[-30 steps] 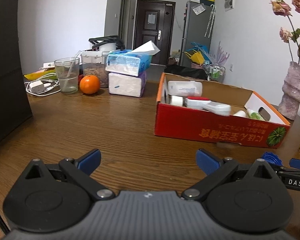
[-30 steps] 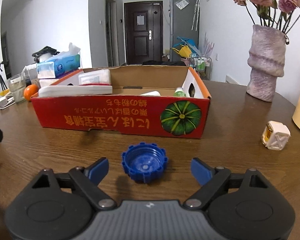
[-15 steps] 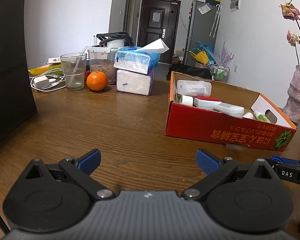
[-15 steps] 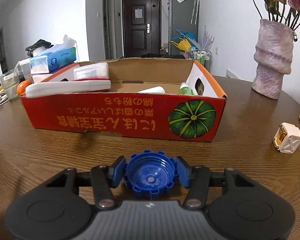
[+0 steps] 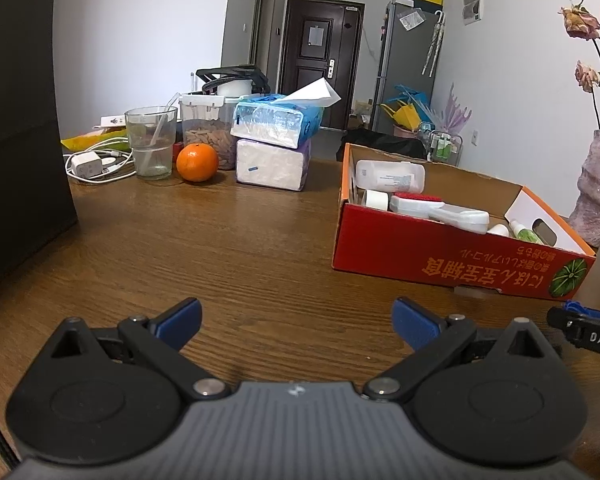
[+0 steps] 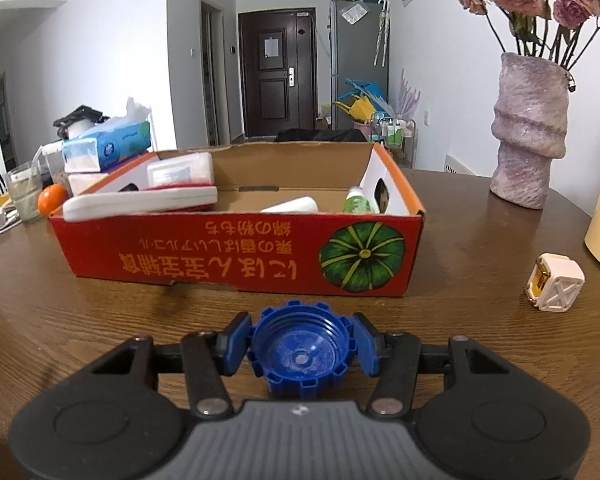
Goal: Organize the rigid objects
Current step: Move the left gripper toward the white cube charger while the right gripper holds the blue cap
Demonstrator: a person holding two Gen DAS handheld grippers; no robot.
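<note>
My right gripper (image 6: pixel 300 346) is shut on a blue bottle cap (image 6: pixel 300 352), held open side up just above the wooden table, in front of the red cardboard box (image 6: pixel 236 252). The box holds white bottles, a white brush-like item and a green bottle. My left gripper (image 5: pixel 296 320) is open and empty over the table, left of the box (image 5: pixel 440 248). The tip of the right gripper (image 5: pixel 584 330) shows at the right edge of the left wrist view.
A small white and yellow cube (image 6: pixel 556 282) lies right of the box. A pink vase with flowers (image 6: pixel 530 132) stands behind it. Tissue packs (image 5: pixel 276 144), an orange (image 5: pixel 197 162), a glass (image 5: pixel 150 142) and a charger (image 5: pixel 86 166) sit at the far left. A black block (image 5: pixel 16 120) stands left.
My right gripper closed on the blue cap and lifted it slightly. My left gripper stayed open and drew back a little.
</note>
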